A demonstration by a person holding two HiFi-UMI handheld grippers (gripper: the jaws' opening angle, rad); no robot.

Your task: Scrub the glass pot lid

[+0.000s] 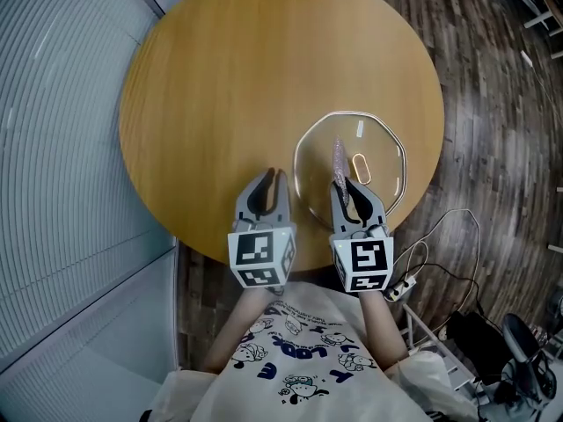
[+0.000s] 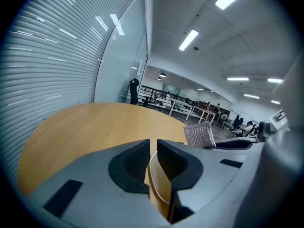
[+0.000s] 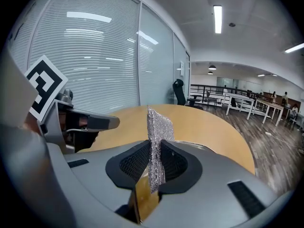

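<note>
The glass pot lid [image 1: 387, 161] lies flat on the round wooden table [image 1: 255, 69], near its front right edge, with its oval handle [image 1: 360, 167] up. My right gripper [image 1: 339, 185] hovers over the lid's near side, shut on a silvery mesh scrubbing pad [image 1: 338, 158]. That pad [image 3: 156, 127] stands upright between the jaws of the right gripper [image 3: 156, 148]. My left gripper [image 1: 274, 176] is shut and holds nothing, just left of the lid. In the left gripper view the left gripper [image 2: 153, 146] shows the lid's rim [image 2: 153, 172] below it, and the pad [image 2: 199, 135] to the right.
The table's front edge runs just under both grippers. A ribbed glass wall [image 1: 62, 148] stands to the left. Dark wood floor [image 1: 501, 130] lies to the right, with cables and a power strip [image 1: 405, 284] near the person's right arm.
</note>
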